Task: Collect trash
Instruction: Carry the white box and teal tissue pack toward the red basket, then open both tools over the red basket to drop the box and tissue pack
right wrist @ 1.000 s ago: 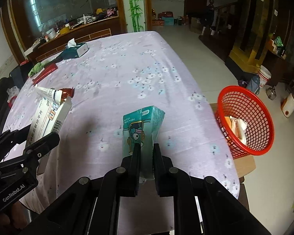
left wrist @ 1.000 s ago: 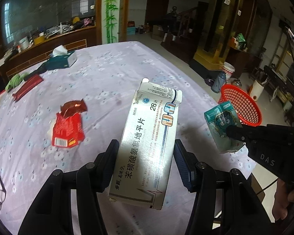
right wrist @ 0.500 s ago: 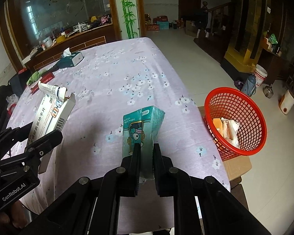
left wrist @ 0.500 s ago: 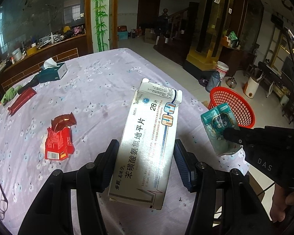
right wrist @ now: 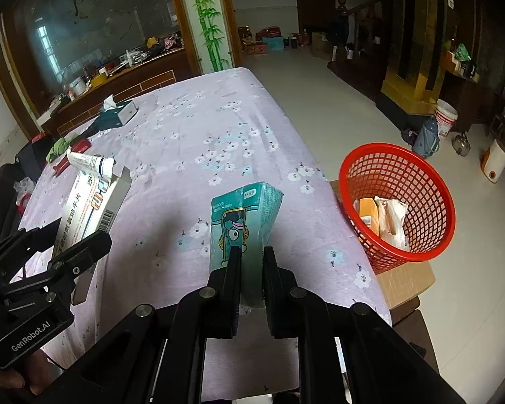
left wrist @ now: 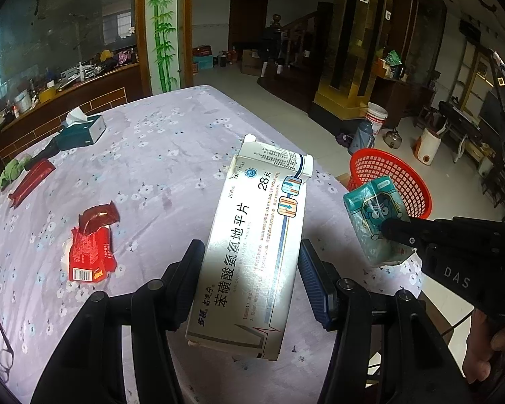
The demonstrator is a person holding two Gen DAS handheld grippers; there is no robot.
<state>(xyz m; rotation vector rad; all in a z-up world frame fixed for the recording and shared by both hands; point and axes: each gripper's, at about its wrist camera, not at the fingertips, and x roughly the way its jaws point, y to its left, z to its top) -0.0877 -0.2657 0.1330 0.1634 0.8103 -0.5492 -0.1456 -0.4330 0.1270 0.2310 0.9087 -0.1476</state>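
Observation:
My left gripper is shut on a silver-white medicine box with its end flap open, held above the table; the same medicine box shows at the left of the right wrist view. My right gripper is shut on a teal tissue pack with a cartoon print, also lifted; that tissue pack appears at the right of the left wrist view. A red mesh basket stands on a cardboard box past the table's right edge, with wrappers inside. The basket lies behind the tissue pack.
On the lilac flowered tablecloth lie a red snack wrapper, a brown-red wrapper, a long red packet and a teal tissue box. Glasses rest near the left edge. A bucket and flask stand on the floor.
Both grippers have kept hold of their items and drifted toward the basket side; the basket has come nearer and more central in the right wrist view.

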